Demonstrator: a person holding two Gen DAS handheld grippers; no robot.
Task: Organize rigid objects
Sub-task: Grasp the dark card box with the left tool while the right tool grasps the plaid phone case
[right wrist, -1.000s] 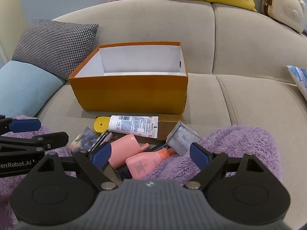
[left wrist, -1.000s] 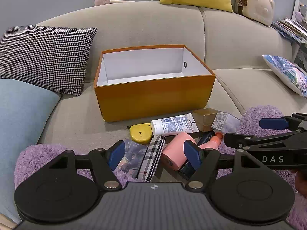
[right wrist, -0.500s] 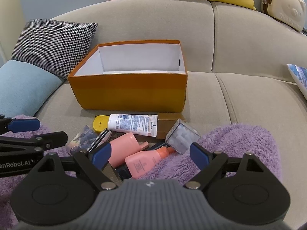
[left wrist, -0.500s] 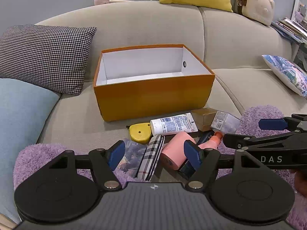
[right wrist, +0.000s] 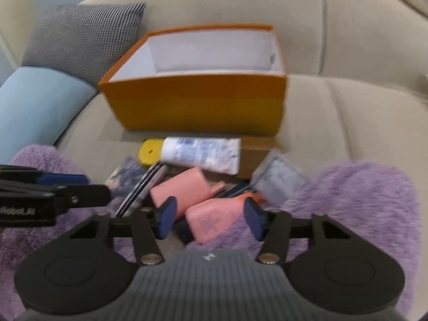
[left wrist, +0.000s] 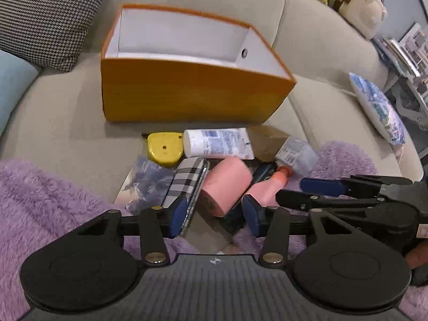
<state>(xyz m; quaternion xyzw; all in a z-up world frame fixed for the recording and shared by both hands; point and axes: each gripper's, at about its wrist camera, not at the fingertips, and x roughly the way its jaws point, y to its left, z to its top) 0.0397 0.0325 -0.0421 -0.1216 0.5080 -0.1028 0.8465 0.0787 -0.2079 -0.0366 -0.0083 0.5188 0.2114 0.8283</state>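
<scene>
both grippers are now sitting lower and nearer the pile than a second ago, the orange box (left wrist: pixel 187 99) looming larger in each view, and their jaws have just been closing. left gripper (left wrist: pixel 214 215), seen from its own camera, is hovering over the clutter with its blue pads part-way open; the pink cylinder (left wrist: pixel 227 184) is lying in the gap between them, and contact with the pads cannot be told. at its 10 o'clock the plaid case (left wrist: pixel 187 182) is leaning against that cylinder; at 11 o'clock the yellow tape measure (left wrist: pixel 163 149) is touching the white tube (left wrist: pixel 218 144), which is lying just in front of the box at 12 o'clock. right gripper (right wrist: pixel 211 220) is likewise part-way open, its pads flanking the pink bottle (right wrist: pixel 211 220) without clearly pressing on it. at its 1 o'clock a clear packet (right wrist: pixel 278 182) is resting on the purple fleece (right wrist: pixel 361 200). the box is standing open on the beige sofa (right wrist: pixel 361 112).
</scene>
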